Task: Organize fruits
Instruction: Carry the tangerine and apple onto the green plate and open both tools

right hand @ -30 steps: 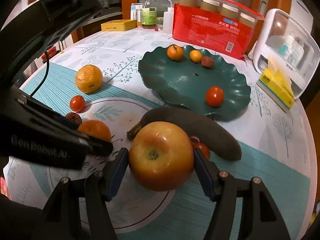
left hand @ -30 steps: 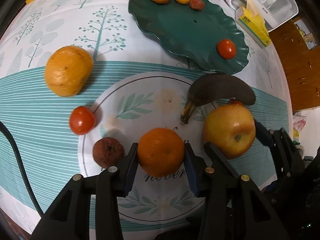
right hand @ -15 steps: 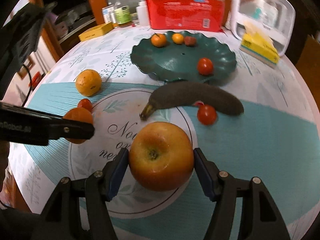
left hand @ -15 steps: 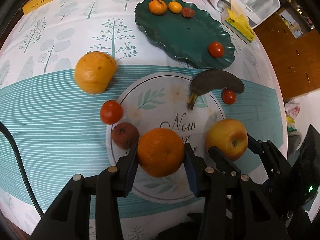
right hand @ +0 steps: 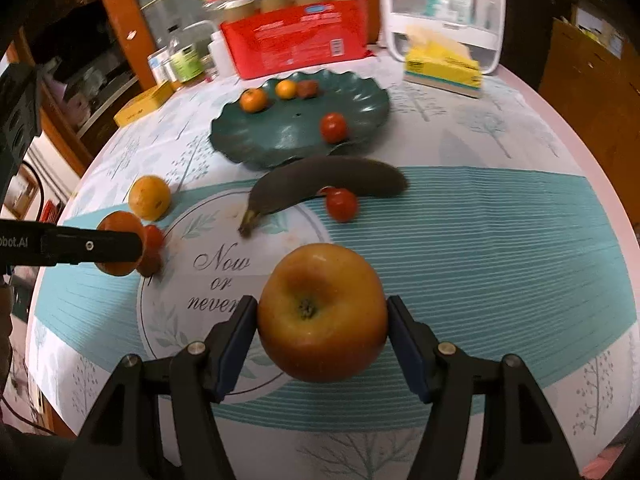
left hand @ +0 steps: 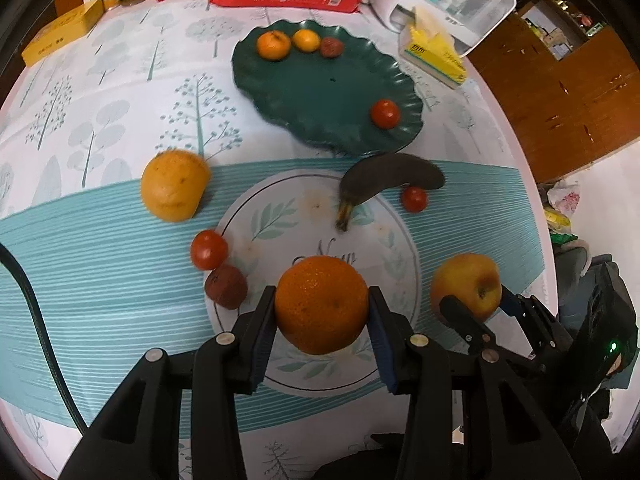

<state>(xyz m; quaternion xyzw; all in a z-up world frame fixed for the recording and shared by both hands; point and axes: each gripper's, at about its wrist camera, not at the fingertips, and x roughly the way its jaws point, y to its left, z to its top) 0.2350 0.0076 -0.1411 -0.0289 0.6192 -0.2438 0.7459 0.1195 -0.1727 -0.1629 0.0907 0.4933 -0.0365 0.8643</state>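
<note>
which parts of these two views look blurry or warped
Left wrist view: the big yellow-orange fruit is smeared, the held orange sharp, and the table edge bows from fisheye. Right wrist view: the red box and tissue pack at the back are smeared, while the apple stays crisp.

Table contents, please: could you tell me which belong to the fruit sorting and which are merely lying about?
Job:
orange in left gripper
apple in right gripper
green plate
banana
loose tomatoes

Lying about:
red package
yellow tissue box
bottles
</note>
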